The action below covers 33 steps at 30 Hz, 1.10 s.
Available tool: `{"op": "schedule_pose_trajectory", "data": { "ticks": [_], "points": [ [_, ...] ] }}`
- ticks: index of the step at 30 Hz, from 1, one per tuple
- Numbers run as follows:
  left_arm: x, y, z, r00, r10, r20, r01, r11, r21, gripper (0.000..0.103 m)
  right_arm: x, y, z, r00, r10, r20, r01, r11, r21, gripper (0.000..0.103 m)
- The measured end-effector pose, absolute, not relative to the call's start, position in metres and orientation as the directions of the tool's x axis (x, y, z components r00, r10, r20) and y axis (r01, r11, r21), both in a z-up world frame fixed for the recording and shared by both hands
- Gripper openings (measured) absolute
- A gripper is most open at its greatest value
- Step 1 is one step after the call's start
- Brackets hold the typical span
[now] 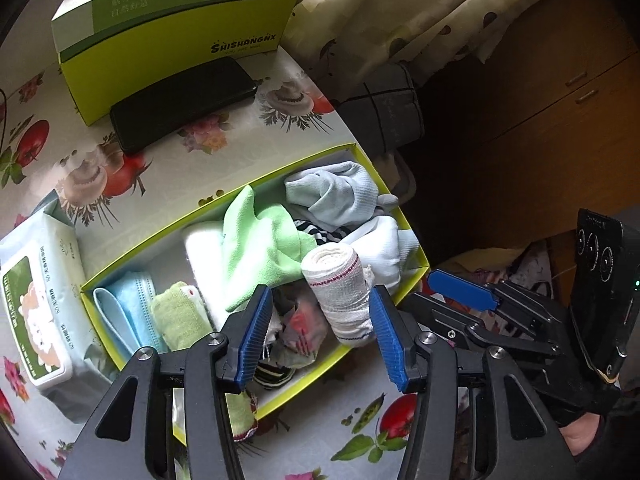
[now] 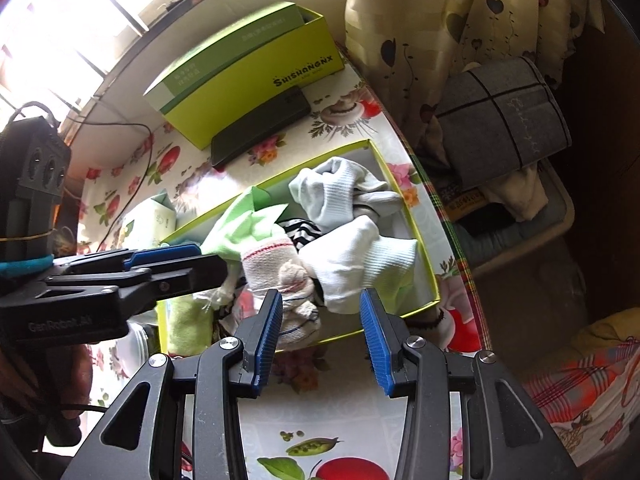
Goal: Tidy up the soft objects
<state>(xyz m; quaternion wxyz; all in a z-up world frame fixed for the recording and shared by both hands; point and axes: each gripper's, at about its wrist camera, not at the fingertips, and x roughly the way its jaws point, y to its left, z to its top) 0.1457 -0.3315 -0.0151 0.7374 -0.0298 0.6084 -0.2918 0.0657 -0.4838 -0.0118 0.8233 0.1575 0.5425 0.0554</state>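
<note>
An open yellow-green box lies on the table, filled with soft things: white socks, a light green cloth, a blue face mask, a small green towel and a rolled white bandage. My left gripper is open just above the box's near end, the bandage roll between its blue pads without visible contact. My right gripper is open and empty over the box's near rim. It also shows in the left wrist view.
A closed green box stands at the back with a black phone in front of it. A wet-wipes pack lies left of the open box. The table's edge runs close on the right, with a grey bag beyond.
</note>
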Motion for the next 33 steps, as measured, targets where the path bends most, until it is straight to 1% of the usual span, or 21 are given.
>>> {"op": "schedule_pose_trajectory", "data": {
  "ticks": [10, 26, 33],
  "points": [
    [0.128, -0.307, 0.006, 0.167, -0.400, -0.901, 0.389, 0.866, -0.313, 0.051, 0.065, -0.455, 0.003, 0.400, 0.270, -0.876, 0.015, 0.954, 0.301, 0.040],
    [0.098, -0.258, 0.027, 0.286, -0.345, -0.894, 0.383, 0.896, -0.224, 0.051, 0.048, -0.395, 0.019, 0.367, 0.242, -0.898, -0.067, 0.970, 0.234, 0.040],
    [0.085, -0.238, 0.031, 0.334, -0.315, -0.888, 0.368, 0.911, -0.185, 0.051, 0.038, -0.373, 0.019, 0.359, 0.219, -0.907, -0.088, 0.976, 0.200, 0.047]
  ]
}}
